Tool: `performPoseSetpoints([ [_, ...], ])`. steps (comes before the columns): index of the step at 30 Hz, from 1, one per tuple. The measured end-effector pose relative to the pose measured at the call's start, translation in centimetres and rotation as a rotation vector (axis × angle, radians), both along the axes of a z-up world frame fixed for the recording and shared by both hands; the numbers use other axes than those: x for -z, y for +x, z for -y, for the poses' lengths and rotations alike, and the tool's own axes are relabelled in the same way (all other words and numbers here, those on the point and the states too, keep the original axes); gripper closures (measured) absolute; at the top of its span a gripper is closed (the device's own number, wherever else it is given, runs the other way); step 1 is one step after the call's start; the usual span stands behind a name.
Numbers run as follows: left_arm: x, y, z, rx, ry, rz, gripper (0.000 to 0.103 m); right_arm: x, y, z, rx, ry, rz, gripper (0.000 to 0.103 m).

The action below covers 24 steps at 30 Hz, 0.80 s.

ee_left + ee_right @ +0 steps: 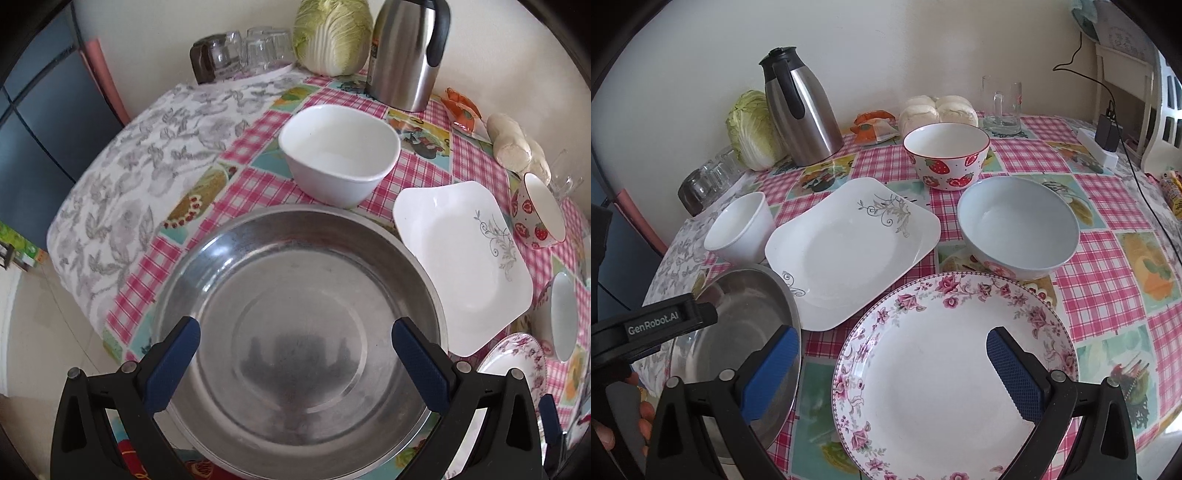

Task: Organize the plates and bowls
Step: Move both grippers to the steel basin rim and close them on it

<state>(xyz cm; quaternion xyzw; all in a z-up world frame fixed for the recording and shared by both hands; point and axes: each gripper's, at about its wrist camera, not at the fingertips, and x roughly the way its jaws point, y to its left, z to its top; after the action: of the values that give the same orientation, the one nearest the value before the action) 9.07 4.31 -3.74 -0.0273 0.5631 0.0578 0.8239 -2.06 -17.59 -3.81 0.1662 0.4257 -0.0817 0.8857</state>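
I am at a home dining table: a pink checked oilcloth (1108, 206) carries a steel thermos jug (801, 110), a head of napa cabbage (750, 133), steamed white buns (938, 110) and upturned drinking glasses (255, 50).

Checked-cloth worktop (1108, 206) | steel basin (295, 317), white bowl (338, 155), square plate (846, 243), floral plate (945, 369), strawberry bowl (946, 155), blue bowl (1019, 225), flask (799, 107), cabbage (751, 129)

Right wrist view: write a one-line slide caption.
Open right gripper poised over a floral-rimmed plate, with square plate, bowls and steel basin awaiting sorting.
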Motion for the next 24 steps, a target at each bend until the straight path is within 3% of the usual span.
performPoseSetpoints([
  [4,0.4,0.1,-2.2,-0.051,-0.036,0.004,0.0,0.2,0.1,-0.7,-0.024,0.013,0.004,0.0],
  [11,0.5,-0.3,-7.6,-0.139,-0.067,0.095,0.0,0.2,0.7,-2.9,-0.069,0.04,0.031,0.0],
  [15,0.5,-0.2,-9.0,-0.127,-0.039,0.125,0.0,0.6,1.0,-4.4,-0.087,0.052,0.03,0.0],
  [24,1.9,0.4,-9.9,-0.066,-0.012,0.089,0.0,1.7,1.4,-7.3,-0.135,0.061,0.025,0.0],
])
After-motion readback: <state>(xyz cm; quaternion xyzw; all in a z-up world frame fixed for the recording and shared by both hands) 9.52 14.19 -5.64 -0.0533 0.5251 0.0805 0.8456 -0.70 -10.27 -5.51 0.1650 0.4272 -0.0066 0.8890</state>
